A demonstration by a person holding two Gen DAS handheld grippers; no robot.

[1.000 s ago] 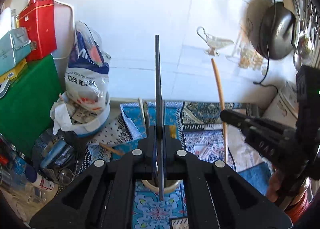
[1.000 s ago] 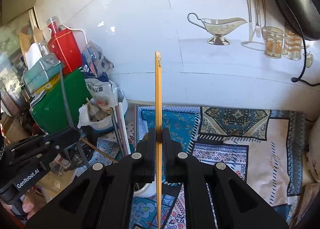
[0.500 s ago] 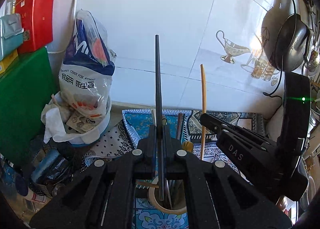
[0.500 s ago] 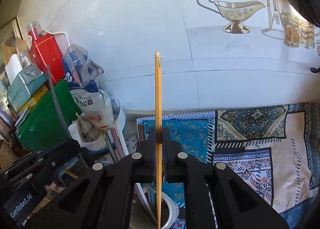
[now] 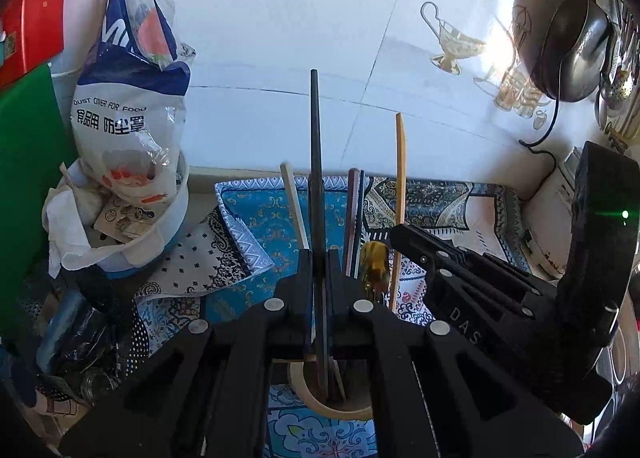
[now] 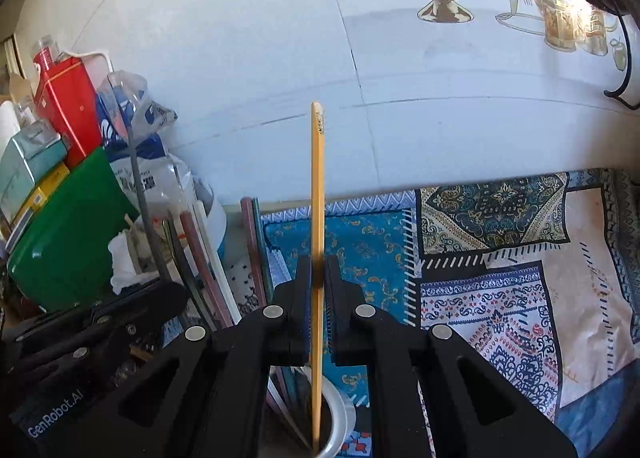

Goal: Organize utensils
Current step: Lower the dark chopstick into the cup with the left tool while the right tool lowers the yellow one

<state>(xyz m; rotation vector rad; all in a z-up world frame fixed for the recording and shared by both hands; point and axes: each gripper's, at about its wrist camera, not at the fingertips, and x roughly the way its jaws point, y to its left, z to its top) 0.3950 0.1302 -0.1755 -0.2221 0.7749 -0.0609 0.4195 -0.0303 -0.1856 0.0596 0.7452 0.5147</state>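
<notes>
Two chopsticks, two grippers, one cup below.

The left gripper [image 5: 319, 258] is clamped tight on a black chopstick [image 5: 315, 145], held upright, its lower end inside the round holder cup [image 5: 304, 390] on the patterned cloth [image 5: 260, 217]. The right gripper [image 6: 318, 266] pinches a yellow chopstick [image 6: 317, 185] the same way, tip dipping into that cup, where other sticks [image 5: 354, 213] already lean. Bagged clutter [image 5: 128, 117] sits off to the left.

The utensil cup [image 5: 304, 398] is mostly hidden behind the left gripper's fingers [image 5: 304, 278].
</notes>
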